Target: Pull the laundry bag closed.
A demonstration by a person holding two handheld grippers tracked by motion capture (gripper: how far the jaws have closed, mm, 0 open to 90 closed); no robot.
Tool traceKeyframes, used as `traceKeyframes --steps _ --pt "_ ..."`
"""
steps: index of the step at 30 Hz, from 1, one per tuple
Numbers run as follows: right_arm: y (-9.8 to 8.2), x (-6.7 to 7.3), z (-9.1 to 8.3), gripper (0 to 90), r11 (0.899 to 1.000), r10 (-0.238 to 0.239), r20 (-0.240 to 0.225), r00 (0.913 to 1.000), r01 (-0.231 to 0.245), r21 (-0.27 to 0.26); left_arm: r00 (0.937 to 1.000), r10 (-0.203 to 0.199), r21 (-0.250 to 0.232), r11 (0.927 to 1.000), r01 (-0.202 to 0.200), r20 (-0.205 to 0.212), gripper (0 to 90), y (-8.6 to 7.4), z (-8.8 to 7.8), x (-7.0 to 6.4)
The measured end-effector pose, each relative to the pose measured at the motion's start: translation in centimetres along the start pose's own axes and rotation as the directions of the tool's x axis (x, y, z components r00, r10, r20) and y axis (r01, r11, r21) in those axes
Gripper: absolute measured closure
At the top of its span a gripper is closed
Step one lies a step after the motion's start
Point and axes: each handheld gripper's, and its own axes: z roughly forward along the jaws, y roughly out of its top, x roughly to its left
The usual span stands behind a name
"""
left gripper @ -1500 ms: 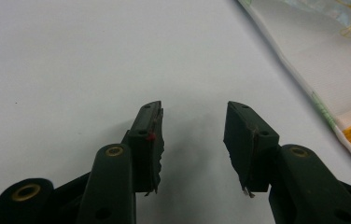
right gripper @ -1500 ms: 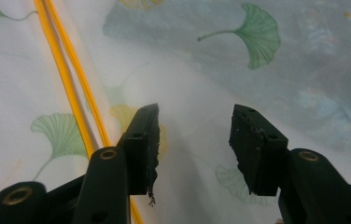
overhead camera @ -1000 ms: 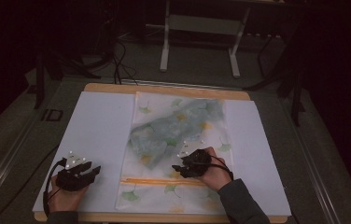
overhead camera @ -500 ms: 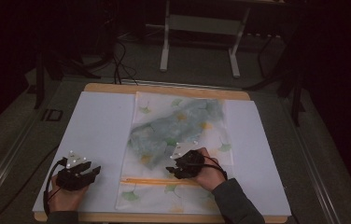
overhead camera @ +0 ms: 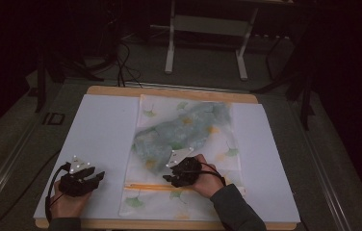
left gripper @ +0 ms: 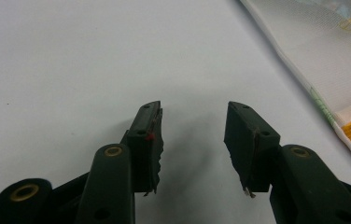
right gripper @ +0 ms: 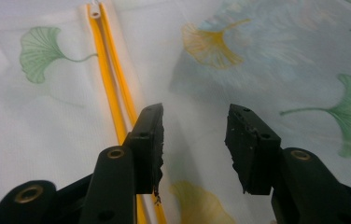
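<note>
Comparing with a second ago, we see our right gripper point(overhead camera: 169, 180) slide leftward over the white ginkgo-printed mesh laundry bag point(overhead camera: 188, 144), its empty jaws just narrowing beside the orange zipper point(right gripper: 113, 88). The bag lies flat mid-table; our left gripper point(overhead camera: 96, 176) rests released left of the bag.

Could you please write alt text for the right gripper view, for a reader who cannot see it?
The right gripper hovers with its two black jaws apart, nothing between them, just above a white mesh laundry bag printed with green and yellow ginkgo leaves. An orange zipper runs up the bag beside one jaw, and a bluish garment shows faintly through the mesh.
</note>
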Motion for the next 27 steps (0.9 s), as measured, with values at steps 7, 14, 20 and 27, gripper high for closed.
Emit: traceKeyframes --steps 7,14,20,27 --pt "0.7 0.6 0.9 56.1 1.000 -0.012 -0.026 0.9996 0.012 0.007 0.9998 0.014 0.000 0.9999 -0.014 0.015 55.8 0.1 0.1 -0.3" --pt "1.2 0.9 1.6 55.4 1.000 -0.022 -0.043 0.9988 0.022 0.009 0.9997 0.013 -0.002 0.9999 -0.013 0.019 55.6 0.1 0.1 -0.3" --pt "1.4 1.2 2.1 57.1 0.999 -0.036 -0.046 0.9983 0.037 0.012 0.9996 0.019 0.000 0.9998 -0.019 0.020 55.5 0.2 0.1 -0.3" --pt "1.9 1.3 2.4 57.8 0.999 -0.047 -0.052 0.9975 0.048 0.010 0.9997 0.017 0.002 0.9998 -0.017 0.018 55.5 0.2 0.1 -0.3"
